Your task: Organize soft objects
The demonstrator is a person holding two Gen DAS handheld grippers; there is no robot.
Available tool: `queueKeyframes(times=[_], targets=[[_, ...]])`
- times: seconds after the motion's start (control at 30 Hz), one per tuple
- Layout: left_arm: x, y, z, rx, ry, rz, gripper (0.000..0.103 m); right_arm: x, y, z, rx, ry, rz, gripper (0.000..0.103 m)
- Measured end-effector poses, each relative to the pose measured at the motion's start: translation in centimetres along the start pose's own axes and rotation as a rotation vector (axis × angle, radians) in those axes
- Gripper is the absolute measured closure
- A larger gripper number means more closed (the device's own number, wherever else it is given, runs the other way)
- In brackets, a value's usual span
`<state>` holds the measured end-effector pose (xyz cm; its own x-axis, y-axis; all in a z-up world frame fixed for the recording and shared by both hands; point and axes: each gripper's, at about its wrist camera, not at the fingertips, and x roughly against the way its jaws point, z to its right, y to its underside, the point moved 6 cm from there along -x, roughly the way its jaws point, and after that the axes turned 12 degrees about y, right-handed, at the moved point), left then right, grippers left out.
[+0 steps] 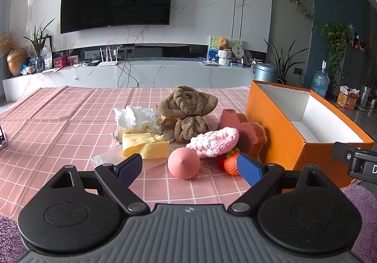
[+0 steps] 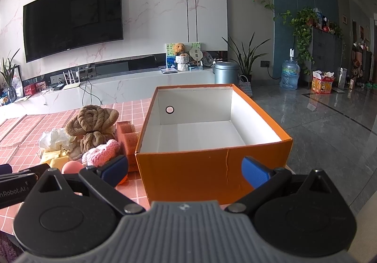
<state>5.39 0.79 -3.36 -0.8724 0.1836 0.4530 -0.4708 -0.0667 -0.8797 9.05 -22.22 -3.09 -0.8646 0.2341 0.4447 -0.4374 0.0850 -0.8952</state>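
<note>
On the pink checked tabletop [image 1: 59, 121], a heap of soft things is being shown beside an orange cardboard box [image 2: 212, 175] whose white inside is lying bare. At the back of the heap a brown rolled towel [image 1: 187, 103] is being propped over a smaller brown bundle, with crumpled white tissue [image 1: 135, 119] and a yellow cloth [image 1: 147, 147] to its left. Nearer the box, a pink knitted piece [image 1: 214, 141] is being rested against orange sponges [image 1: 252, 133], an orange knitted strawberry [image 1: 232, 164] beneath it. A pink ball [image 1: 183, 162] is sitting in front, framed between the blue pads of the left hand-held gripper [image 1: 189, 167], which is being held spread and empty. The right hand-held gripper [image 2: 185, 172] is likewise being held spread and empty, before the box's near wall.
</note>
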Motion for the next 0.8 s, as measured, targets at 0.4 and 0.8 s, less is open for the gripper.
queueKeyframes(times=[0.4, 0.8], targets=[[0.02, 0.21, 0.01, 0.002, -0.002, -0.003, 0.000, -0.19, -0.15, 0.10, 0.000, 0.001, -0.007, 0.002], [0.06, 0.27, 0.03, 0.003, 0.000, -0.003, 0.000, 0.02, -0.22, 0.04, 0.000, -0.012, -0.004, 0.002]])
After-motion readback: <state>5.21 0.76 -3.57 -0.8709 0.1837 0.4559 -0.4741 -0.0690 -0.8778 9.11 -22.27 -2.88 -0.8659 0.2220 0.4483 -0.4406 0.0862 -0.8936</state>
